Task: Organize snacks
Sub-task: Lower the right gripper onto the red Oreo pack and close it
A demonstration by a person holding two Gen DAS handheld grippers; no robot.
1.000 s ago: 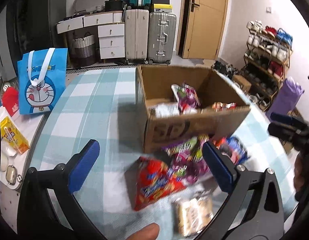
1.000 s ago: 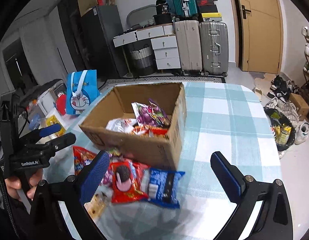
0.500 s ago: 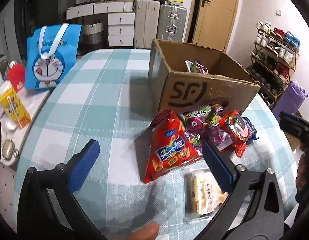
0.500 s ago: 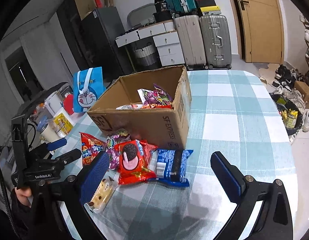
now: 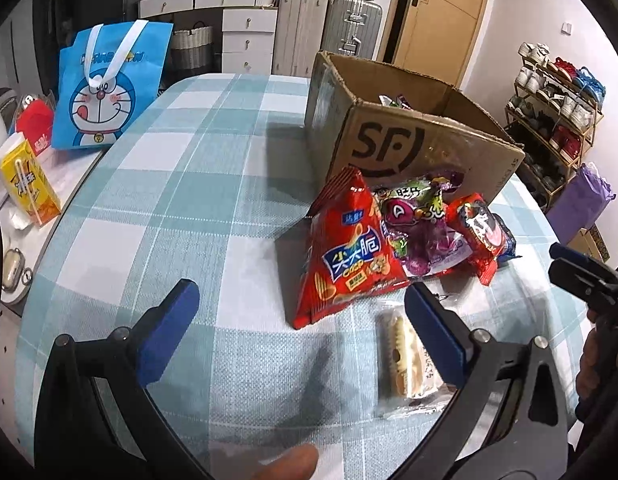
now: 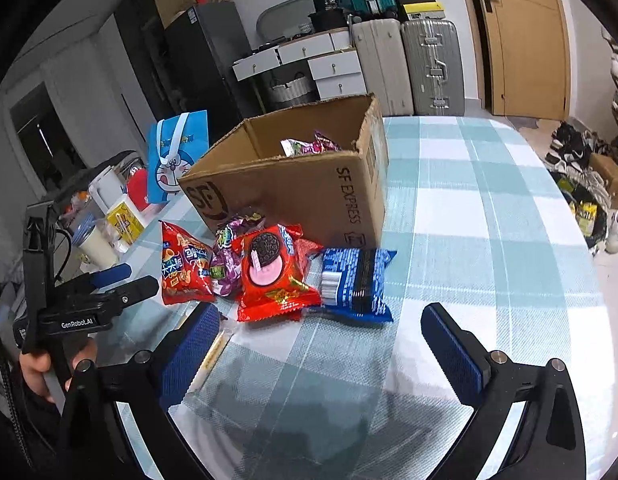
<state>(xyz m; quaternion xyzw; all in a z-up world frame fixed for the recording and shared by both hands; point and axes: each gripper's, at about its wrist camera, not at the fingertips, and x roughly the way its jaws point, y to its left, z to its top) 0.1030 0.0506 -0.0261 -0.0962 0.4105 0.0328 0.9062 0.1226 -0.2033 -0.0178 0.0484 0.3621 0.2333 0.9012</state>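
Observation:
An open cardboard box (image 5: 409, 136) (image 6: 309, 184) stands on the checked table with snack bags inside. Before it lie a red chip bag (image 5: 349, 256) (image 6: 183, 264), a purple candy bag (image 5: 421, 224) (image 6: 225, 260), a red Oreo pack (image 6: 273, 272) (image 5: 479, 232), a blue Oreo pack (image 6: 355, 280) and a clear-wrapped cake (image 5: 403, 356). My left gripper (image 5: 305, 328) is open, low over the table, its right finger beside the cake. My right gripper (image 6: 321, 344) is open, just short of the red and blue Oreo packs.
A blue Doraemon bag (image 5: 107, 92) (image 6: 177, 156), a yellow drink carton (image 5: 27, 184) (image 6: 123, 220) and a red box (image 5: 35, 128) sit on a side surface left of the table. Suitcases (image 6: 409, 64), drawers and a shoe rack (image 5: 557, 120) stand beyond.
Both grippers have dropped lower and nearer the table, so the box's inside is less visible and the snacks before it look larger. Both stay open and nothing was taken hold of.

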